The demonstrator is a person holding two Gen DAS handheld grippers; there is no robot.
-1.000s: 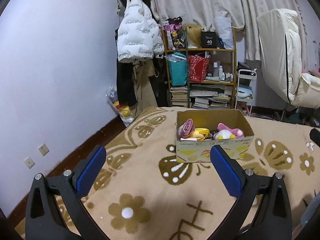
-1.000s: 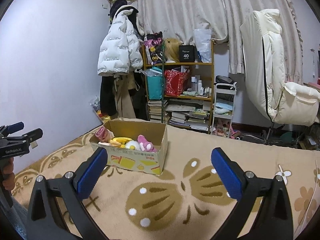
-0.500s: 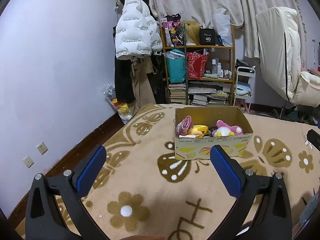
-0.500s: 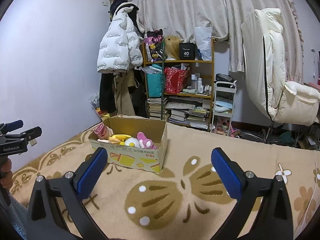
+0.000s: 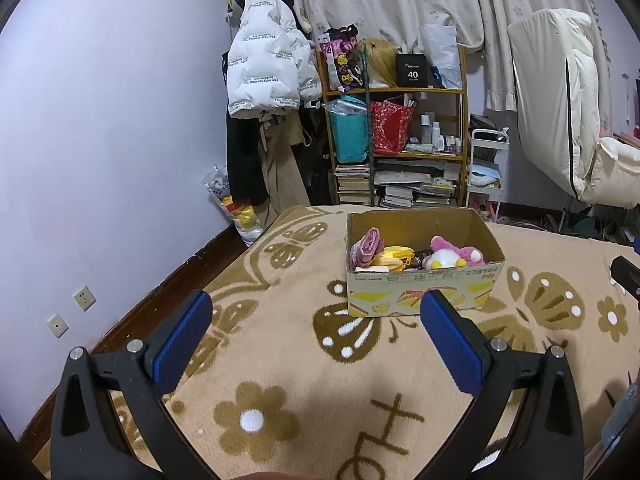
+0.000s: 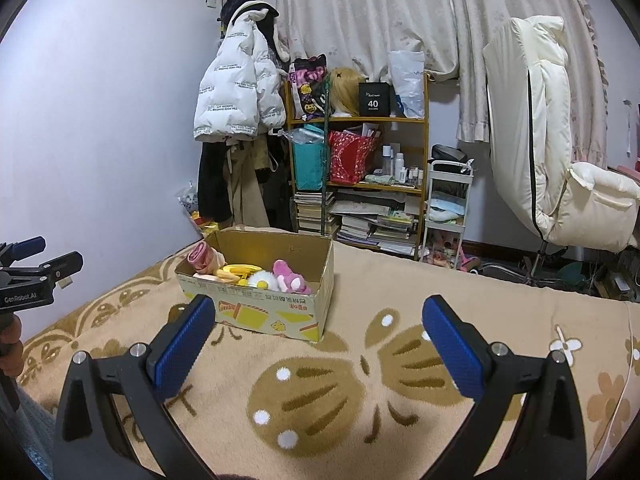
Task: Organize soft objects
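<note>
A cardboard box [image 5: 424,286] stands on the beige patterned blanket [image 5: 280,344]; it also shows in the right wrist view [image 6: 276,312]. Inside lie a pink rolled cloth [image 5: 366,245], a yellow item [image 5: 394,255] and a pink-and-white plush toy [image 5: 454,256], which the right wrist view also shows [image 6: 288,278]. My left gripper [image 5: 316,330] is open and empty, held above the blanket short of the box. My right gripper [image 6: 318,336] is open and empty, to the right of the box. The left gripper's fingertips [image 6: 48,264] show at the right view's left edge.
A shelf [image 5: 396,136] with books, bags and bottles stands behind the bed. A white puffer jacket [image 5: 268,72] hangs by the wall. A cream chair [image 6: 548,168] is at the right. A small white cart [image 6: 446,204] stands beside the shelf.
Both grippers have risen and tilted slightly, so the box sits lower in both views. Both stay open and empty. The box and its contents have not moved.
</note>
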